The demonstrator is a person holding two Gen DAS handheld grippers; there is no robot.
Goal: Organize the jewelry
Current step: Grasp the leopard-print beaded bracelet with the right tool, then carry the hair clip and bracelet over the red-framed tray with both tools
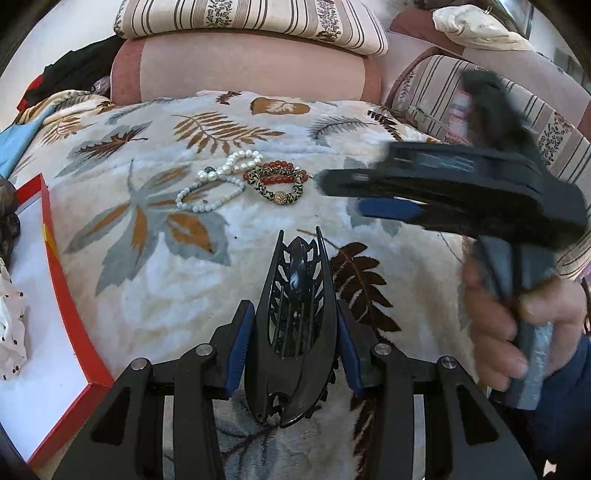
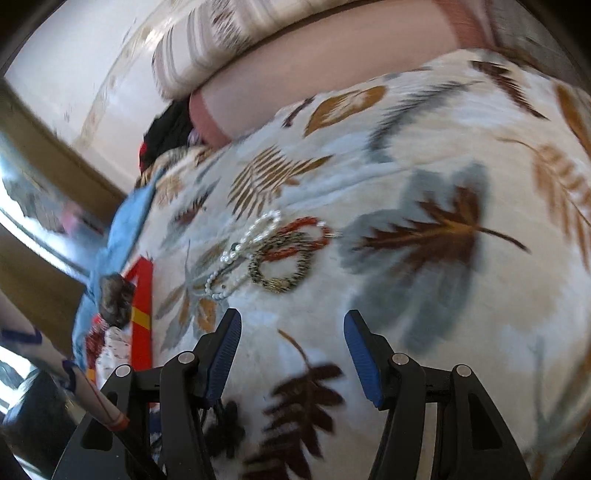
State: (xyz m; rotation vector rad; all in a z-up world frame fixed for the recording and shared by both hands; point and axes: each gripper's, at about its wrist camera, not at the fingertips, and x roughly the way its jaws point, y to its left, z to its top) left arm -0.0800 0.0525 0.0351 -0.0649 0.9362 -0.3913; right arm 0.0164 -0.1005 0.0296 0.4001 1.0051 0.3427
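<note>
My left gripper (image 1: 293, 306) is shut on a black openwork hair clip (image 1: 295, 266), its blue pads pressing both sides; the clip points away above the leaf-patterned blanket (image 1: 147, 295). Further back lie pearl bracelets (image 1: 221, 181), a red bead bracelet (image 1: 280, 173) and a leopard-pattern bracelet (image 1: 277, 188), heaped together. My right gripper (image 1: 354, 197), blurred and held by a hand (image 1: 491, 332), comes in from the right close to that heap. In its own view the right gripper (image 2: 292, 321) stands open and empty, with the pearl bracelets (image 2: 243, 247) and leopard-pattern bracelet (image 2: 280, 273) ahead.
A red-rimmed box with a white inside (image 1: 62, 280) lies at the left edge, holding a white dotted fabric piece (image 1: 11, 332) and a dark item (image 1: 7, 218). Striped pillows (image 1: 251, 22) and a pink cushion (image 1: 240, 70) bound the far side. Blue cloth (image 2: 125, 229) lies left.
</note>
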